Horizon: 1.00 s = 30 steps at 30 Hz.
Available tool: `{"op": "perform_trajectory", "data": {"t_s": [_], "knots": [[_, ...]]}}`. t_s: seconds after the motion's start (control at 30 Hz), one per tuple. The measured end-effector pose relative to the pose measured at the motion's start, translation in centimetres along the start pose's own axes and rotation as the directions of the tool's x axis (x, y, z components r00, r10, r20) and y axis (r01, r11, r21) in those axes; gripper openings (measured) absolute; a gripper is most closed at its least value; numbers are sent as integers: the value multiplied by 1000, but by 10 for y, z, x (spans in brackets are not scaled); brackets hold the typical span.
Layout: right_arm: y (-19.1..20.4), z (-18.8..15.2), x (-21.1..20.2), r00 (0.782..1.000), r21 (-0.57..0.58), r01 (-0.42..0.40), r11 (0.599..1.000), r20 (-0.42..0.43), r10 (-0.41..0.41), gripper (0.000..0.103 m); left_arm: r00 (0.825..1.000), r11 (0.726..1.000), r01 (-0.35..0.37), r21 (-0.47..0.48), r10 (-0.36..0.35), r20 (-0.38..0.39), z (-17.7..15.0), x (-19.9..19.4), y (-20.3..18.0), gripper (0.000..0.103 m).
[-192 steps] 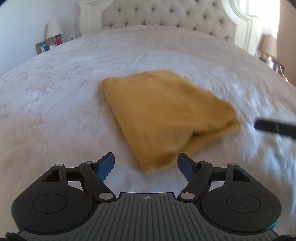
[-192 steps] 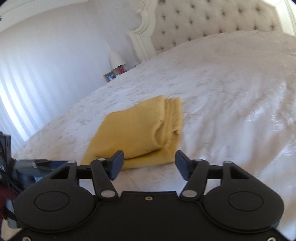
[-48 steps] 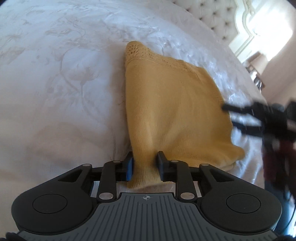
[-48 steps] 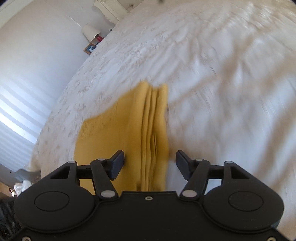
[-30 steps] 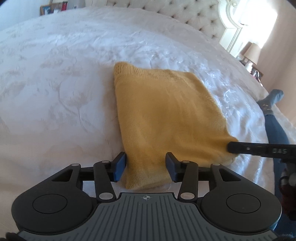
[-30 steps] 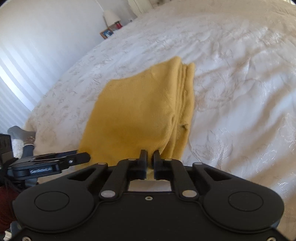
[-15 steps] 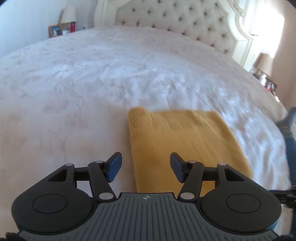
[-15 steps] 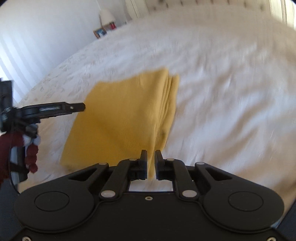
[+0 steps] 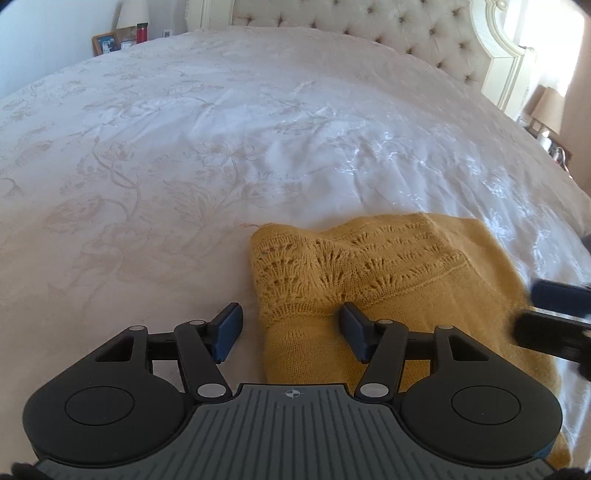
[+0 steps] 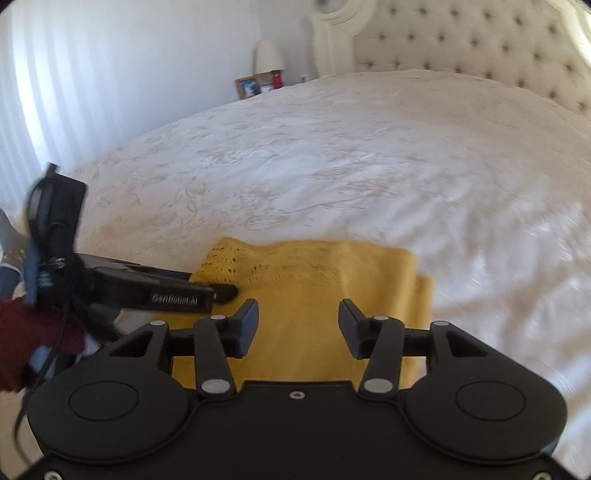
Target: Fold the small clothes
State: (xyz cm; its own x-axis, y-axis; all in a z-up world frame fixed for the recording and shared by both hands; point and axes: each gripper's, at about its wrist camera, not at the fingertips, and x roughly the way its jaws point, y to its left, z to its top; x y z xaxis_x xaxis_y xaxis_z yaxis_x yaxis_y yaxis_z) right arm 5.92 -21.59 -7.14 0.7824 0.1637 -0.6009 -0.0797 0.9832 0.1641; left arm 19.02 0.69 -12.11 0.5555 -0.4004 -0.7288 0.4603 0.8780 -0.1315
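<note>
You see a mustard-yellow knitted garment (image 9: pixel 369 280), soft matt wool-like cloth with an openwork lace band along the edge facing the headboard. The bed (image 9: pixel 221 129) beneath it wears a white bedspread with a faint sheen and a woven floral pattern. The headboard (image 9: pixel 369 33) is button-tufted cream upholstery. Your left gripper (image 9: pixel 291 326) is matt black plastic with blue rubbery fingers (image 9: pixel 227 330) and metal pivot pins.

- Bed (image 9: pixel 221 129): white floral-embossed cover, cream tufted headboard (image 9: pixel 388 33).
- Far bedside: white lamp (image 10: pixel 268 55), photo frame (image 10: pixel 246 86), red container (image 10: pixel 276 78).
- Second lamp (image 9: pixel 550 107) opposite side, daylight there.
- White walls, striped sunlight (image 10: pixel 74 92).
</note>
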Motion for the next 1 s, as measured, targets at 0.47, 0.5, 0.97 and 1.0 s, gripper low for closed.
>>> {"op": "perform_trajectory", "data": {"t_s": [0.47,0.5,0.97,1.0], "knots": [[-59,-25,28,987,150,148,978,-91,-136,69,1000,1000,9,-21,-10,-18,6,6,-4,73],[-59,-25,24,987,148,148,978,-83,-136,69,1000,1000,2,-24,-3,-15,6,4,-5,73],[-52,12,76,975,44,210,977,-86,-206,82,991,990,-136,-32,136,1,23,16,-4,76],[-61,8,77,976,96,206,974,-95,-197,84,992,991,-127,-51,126,-18,23,21,0,79]]}}
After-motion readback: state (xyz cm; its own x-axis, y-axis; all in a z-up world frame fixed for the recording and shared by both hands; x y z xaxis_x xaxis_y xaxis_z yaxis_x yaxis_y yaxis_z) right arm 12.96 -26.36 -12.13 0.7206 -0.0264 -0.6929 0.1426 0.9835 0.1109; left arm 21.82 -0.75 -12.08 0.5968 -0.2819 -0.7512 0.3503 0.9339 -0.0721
